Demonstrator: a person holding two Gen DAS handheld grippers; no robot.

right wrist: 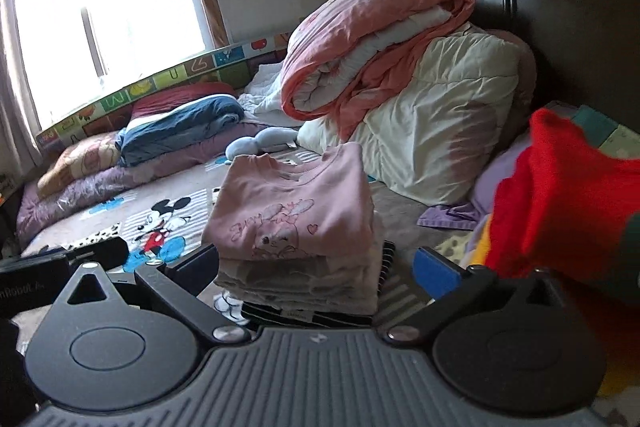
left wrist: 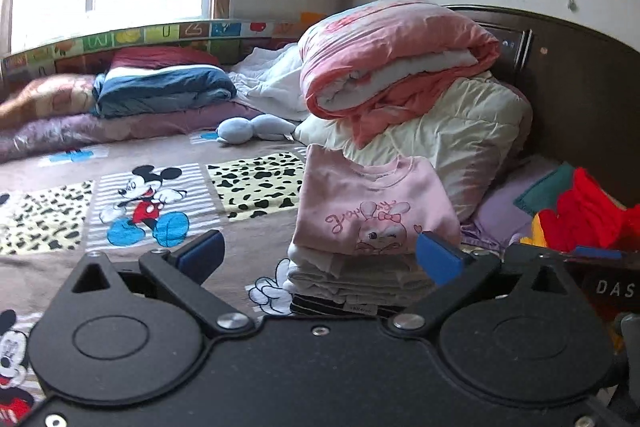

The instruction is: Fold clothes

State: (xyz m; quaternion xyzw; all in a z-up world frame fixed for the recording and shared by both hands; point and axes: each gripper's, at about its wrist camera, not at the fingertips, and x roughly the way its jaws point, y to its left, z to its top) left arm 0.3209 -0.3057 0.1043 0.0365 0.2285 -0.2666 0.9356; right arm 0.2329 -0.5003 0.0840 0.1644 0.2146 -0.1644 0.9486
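Observation:
A stack of folded clothes (left wrist: 360, 267) sits on the bed, topped by a folded pink sweatshirt (left wrist: 372, 203) with a bunny print; it also shows in the right wrist view (right wrist: 292, 203). My left gripper (left wrist: 320, 259) is open and empty, just in front of the stack. My right gripper (right wrist: 316, 267) is open and empty, its fingers on either side of the stack's near edge. A red and yellow garment (right wrist: 568, 195) lies loose at the right, also in the left wrist view (left wrist: 584, 219). The right gripper's body (left wrist: 600, 267) shows beside it.
Rolled pink and cream quilts (left wrist: 400, 75) are piled behind the stack against the dark headboard (left wrist: 580, 87). Folded blankets (left wrist: 160, 87) and a blue soft toy (left wrist: 256, 129) lie by the window. The Mickey Mouse bedsheet (left wrist: 144, 203) stretches to the left. A purple cloth (right wrist: 452, 219) lies at right.

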